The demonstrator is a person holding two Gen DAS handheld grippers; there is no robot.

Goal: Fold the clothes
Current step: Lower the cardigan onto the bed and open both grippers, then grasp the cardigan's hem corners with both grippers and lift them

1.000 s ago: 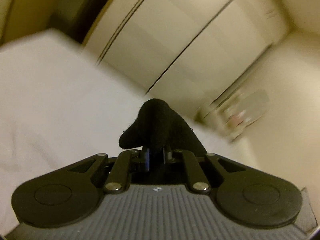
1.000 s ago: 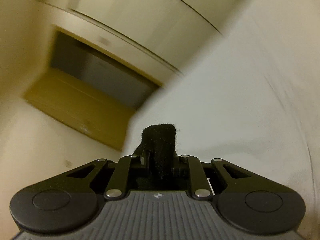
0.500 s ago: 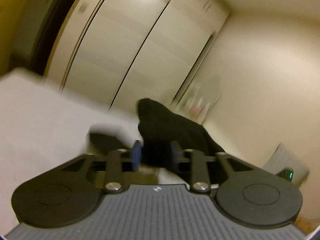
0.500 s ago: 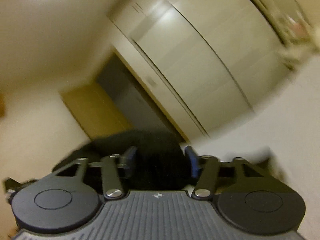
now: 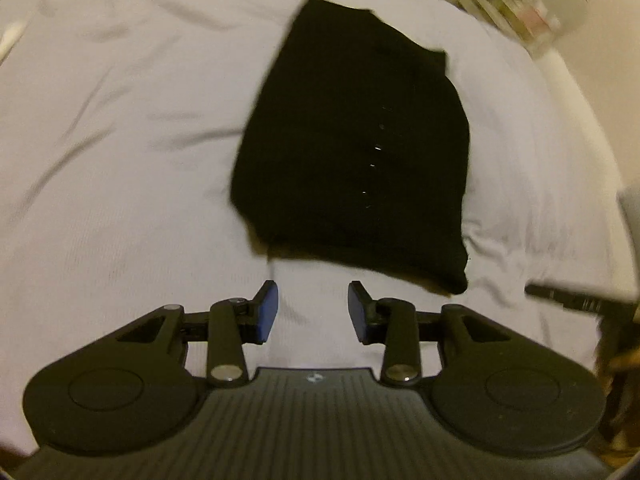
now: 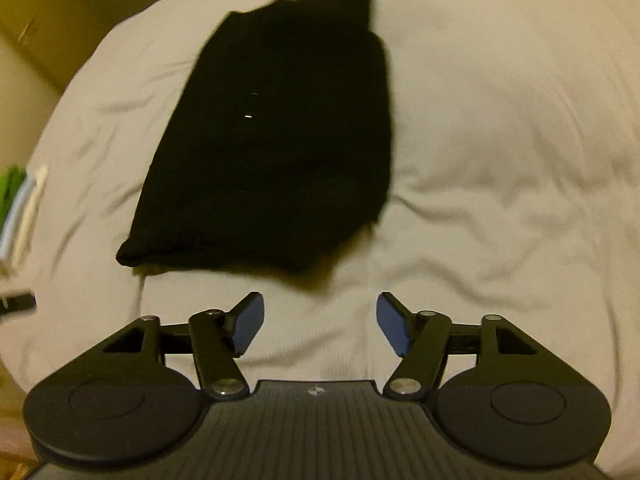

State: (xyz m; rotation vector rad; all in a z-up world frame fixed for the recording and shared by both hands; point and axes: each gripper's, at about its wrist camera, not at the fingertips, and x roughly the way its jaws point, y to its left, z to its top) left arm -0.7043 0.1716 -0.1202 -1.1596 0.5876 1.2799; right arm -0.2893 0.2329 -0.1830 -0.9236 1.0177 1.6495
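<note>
A: Nearest the left wrist camera, how does the left gripper (image 5: pixel 313 312) stand?

B: Its blue-padded fingers (image 5: pixel 267 312) are spread, with only bare white sheet (image 5: pixel 100 168) between them. They hold nothing.

A: And the right gripper (image 6: pixel 320 322)?

B: The same: fingers (image 6: pixel 249 322) spread wide apart over the sheet (image 6: pixel 500 160), pinching nothing.

A: Where is the garment?

B: The black garment (image 5: pixel 356 152) lies folded into a compact, roughly rectangular bundle on the bed, just beyond both sets of fingertips and apart from them. In the right wrist view the black garment (image 6: pixel 276 140) sits ahead and slightly left, its near edge rounded.

A: Anything farther off?

B: The wrinkled sheet runs on past it; everything beyond is blurred.
</note>
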